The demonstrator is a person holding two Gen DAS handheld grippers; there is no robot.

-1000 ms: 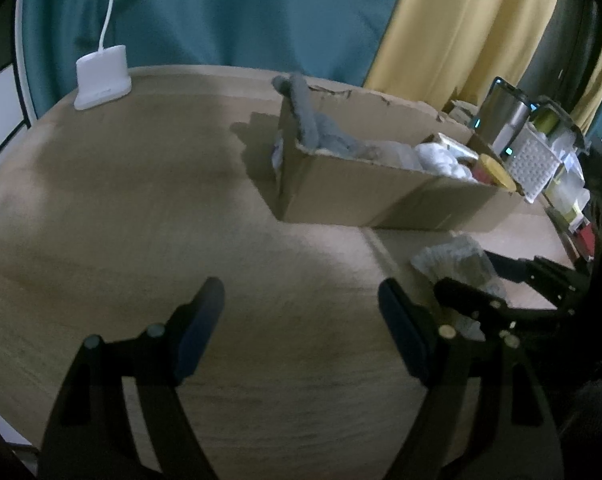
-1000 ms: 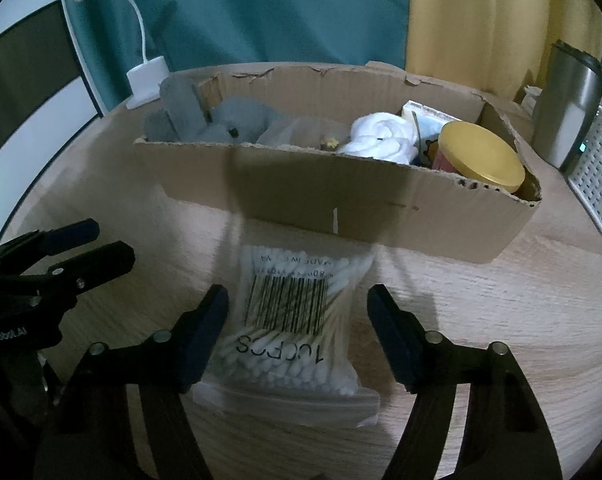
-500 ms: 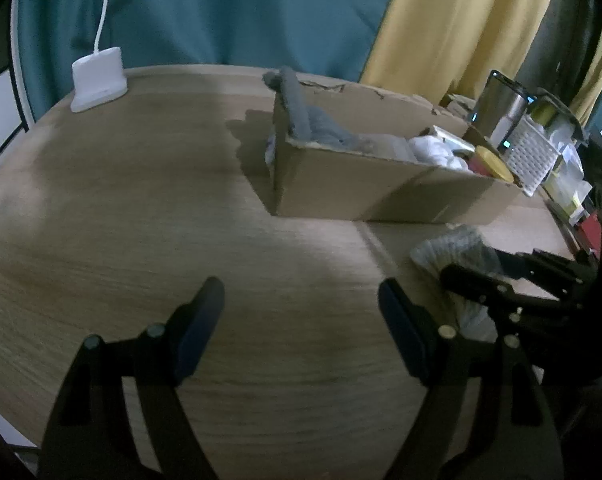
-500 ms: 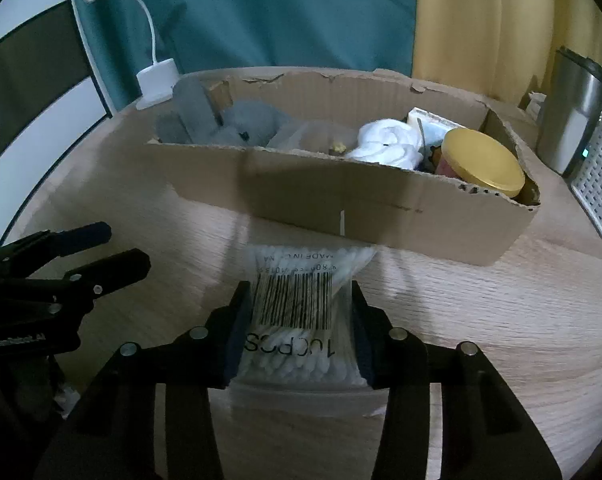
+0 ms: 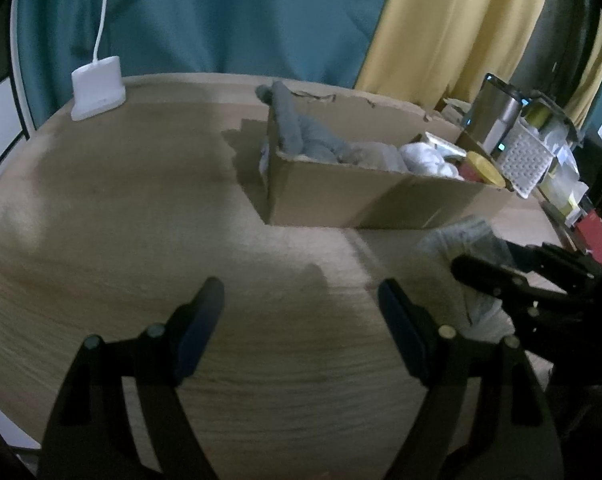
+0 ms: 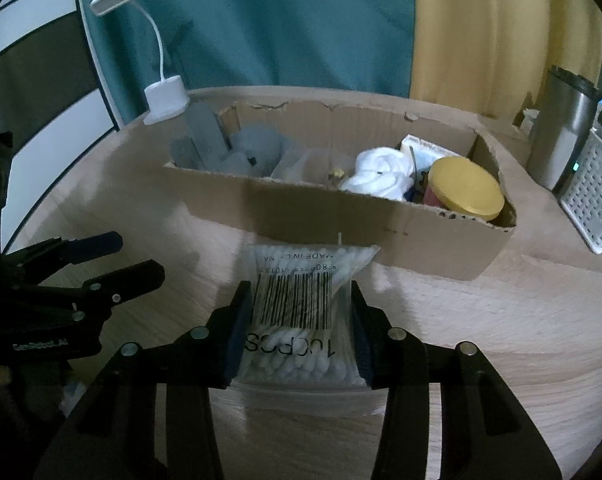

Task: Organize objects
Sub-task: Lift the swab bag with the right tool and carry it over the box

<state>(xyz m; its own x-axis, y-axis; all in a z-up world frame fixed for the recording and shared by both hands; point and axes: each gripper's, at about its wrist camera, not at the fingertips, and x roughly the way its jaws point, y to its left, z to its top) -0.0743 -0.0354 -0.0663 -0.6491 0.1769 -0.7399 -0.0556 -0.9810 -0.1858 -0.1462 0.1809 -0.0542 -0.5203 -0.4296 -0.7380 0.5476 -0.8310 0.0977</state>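
A clear bag of cotton swabs [image 6: 301,304] with a barcode label sits between the pads of my right gripper [image 6: 299,332], which is shut on it just in front of the cardboard box [image 6: 341,216]. In the left wrist view the same bag [image 5: 461,240] shows at the right, pinched by the right gripper [image 5: 501,276]. The box [image 5: 381,204] holds grey cloth [image 6: 253,148], a white bundle [image 6: 381,172] and a yellow-lidded jar [image 6: 465,188]. My left gripper [image 5: 301,328] hovers open over bare wood, nothing between its fingers; it also appears at the left in the right wrist view [image 6: 113,260].
A white lamp base [image 5: 97,88] stands at the table's far left edge. A steel cup [image 6: 561,136] and a white perforated basket [image 6: 593,200] crowd the right side behind the box. The wooden table [image 5: 121,220] is round, its edge close at the left.
The right gripper's jaws closed onto the bag of cotton swabs, squeezing it narrower. The left gripper stayed where it was, open.
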